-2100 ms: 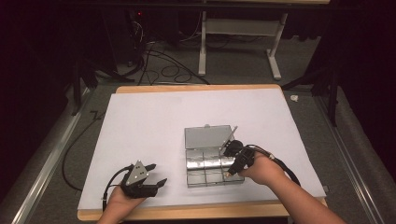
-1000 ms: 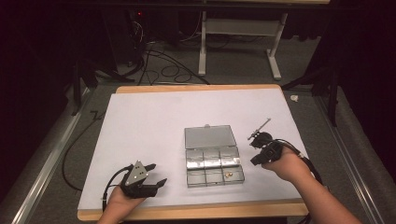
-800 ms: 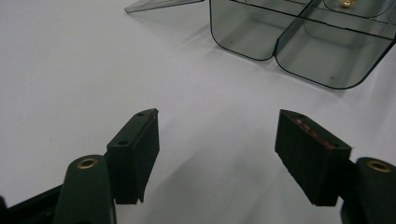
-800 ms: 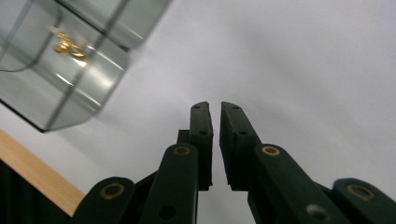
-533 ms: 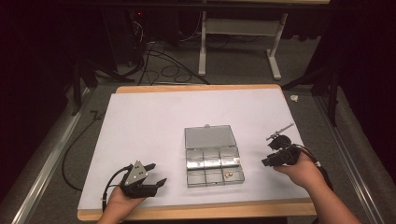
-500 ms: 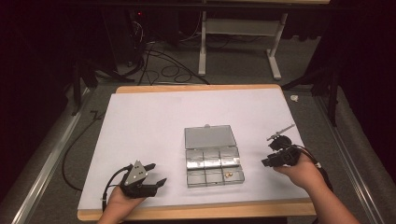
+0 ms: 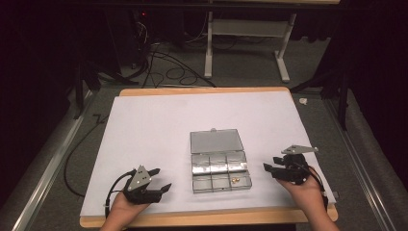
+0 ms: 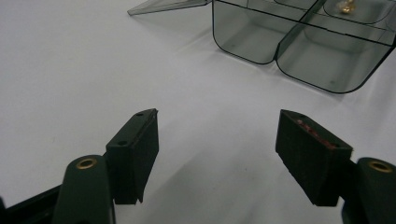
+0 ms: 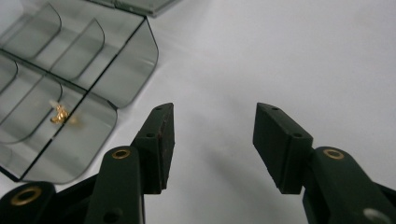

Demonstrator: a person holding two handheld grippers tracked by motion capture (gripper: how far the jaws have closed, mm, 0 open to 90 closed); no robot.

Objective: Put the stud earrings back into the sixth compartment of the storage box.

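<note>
A clear plastic compartment box (image 7: 219, 166) lies open at the middle of the white sheet, its lid flat behind it. A small gold piece (image 7: 235, 179) sits in its front right compartment, also seen as the gold piece (image 9: 60, 114) and, at the top edge, the gold piece (image 8: 345, 5). My left gripper (image 7: 162, 179) rests open near the front left, pointing toward the box (image 8: 299, 42), nothing between its jaws (image 8: 217, 126). My right gripper (image 7: 270, 163) is just right of the box (image 9: 70, 93); its jaws have just been opening and stand open and empty (image 9: 212, 116).
The white sheet (image 7: 154, 125) covers a wooden table whose front edge (image 7: 207, 219) is close to both hands. A small pale object (image 7: 303, 101) lies off the table's far right corner. Cables (image 7: 163, 67) and a metal frame (image 7: 250, 33) are on the floor behind.
My right gripper has moved from over the box out to its right and down toward the sheet, and its jaws have opened. The left gripper has stayed put.
</note>
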